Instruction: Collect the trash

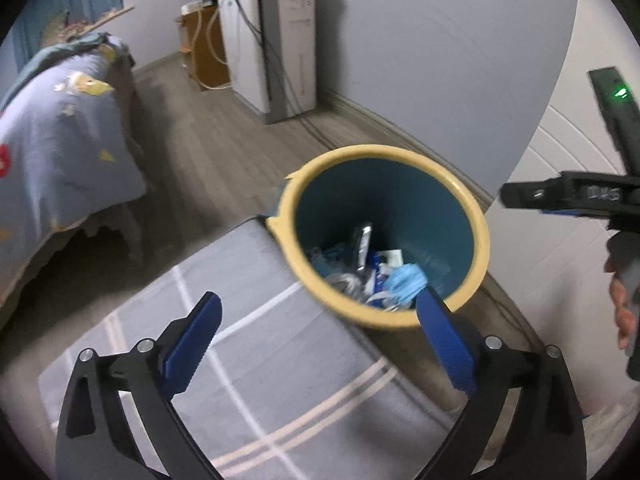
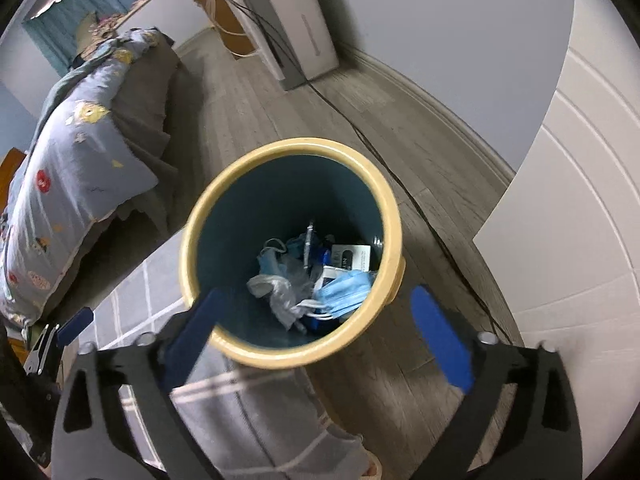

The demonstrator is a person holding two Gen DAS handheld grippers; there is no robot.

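A teal trash bin with a cream rim point(image 1: 476, 216) point(image 2: 394, 216) stands on the wooden floor at the edge of a grey rug. Inside lie a blue face mask point(image 1: 404, 282) point(image 2: 346, 288), crumpled clear plastic point(image 2: 280, 286), a small white and black box point(image 2: 352, 258) and other wrappers. My left gripper point(image 1: 320, 308) is open above the rug, its right finger over the bin's near rim, nothing between its fingers. My right gripper point(image 2: 320, 304) is open over the bin's near rim and holds nothing. The right gripper's body point(image 1: 572, 196) also shows at the right edge of the left wrist view.
A bed with a blue patterned quilt point(image 1: 60, 128) point(image 2: 80, 152) fills the left. A white appliance point(image 1: 276, 40) point(image 2: 296, 12) with cables stands by the far wall. A black cable point(image 2: 400, 184) runs along the floor past the bin. White panelled furniture point(image 2: 568, 208) is on the right. A hand point(image 1: 624, 304) grips the right tool.
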